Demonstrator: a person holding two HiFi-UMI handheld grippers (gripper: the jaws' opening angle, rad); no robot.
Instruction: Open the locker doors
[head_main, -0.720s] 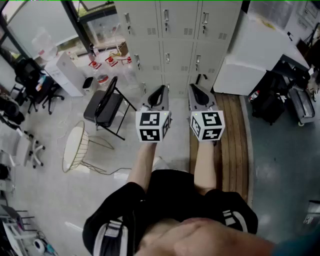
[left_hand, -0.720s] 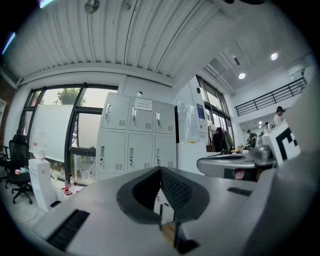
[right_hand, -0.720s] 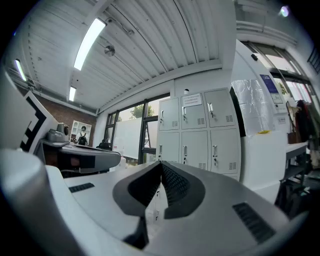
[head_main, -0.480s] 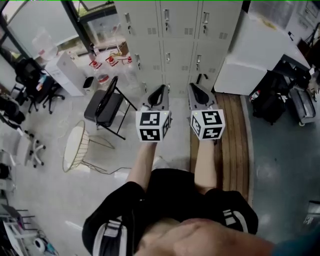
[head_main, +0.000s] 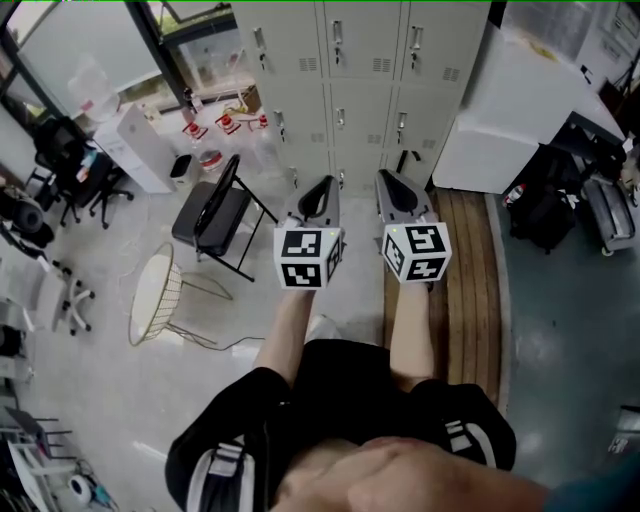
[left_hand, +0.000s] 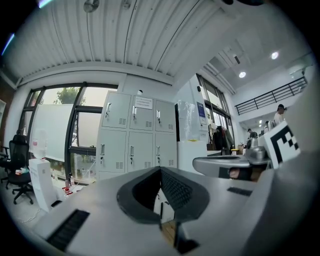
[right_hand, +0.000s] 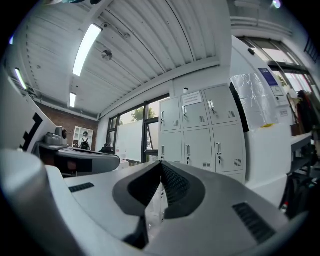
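The lockers (head_main: 340, 60) are standing at 12 o'clock in the head view, a pale grey bank three columns wide. Every door in view is lying flush and shut, each with a small handle and a vent slot. Both grippers are pointing level toward them and are hanging well apart from the doors.

The left gripper (head_main: 322, 183) is keeping its jaws clenched tip to tip with nothing between them. In the left gripper view its jaws (left_hand: 160, 170) are meeting in front of the lockers (left_hand: 132, 135). A white paper notice (left_hand: 143, 102) is hanging on the top middle door, and its print is too small to read. The right gripper (head_main: 388, 177) is just beside the left one, at its 3 o'clock. Its jaws (right_hand: 160, 163) are likewise clenched and empty, with the lockers (right_hand: 200, 130) beyond them. Each gripper's cube is showing black-and-white square markers and no letters.

A white cabinet (head_main: 510, 100) is standing at 2 o'clock from the grippers. In the right gripper view it is carrying a blue-headed poster (right_hand: 265, 76) whose text cannot be read. A black folding chair (head_main: 215, 215) is standing at 9 o'clock from the left gripper. A white wire basket (head_main: 155, 295) is lying at 8 o'clock. A wooden board (head_main: 465, 270) is running along the floor at 4 o'clock from the right gripper.
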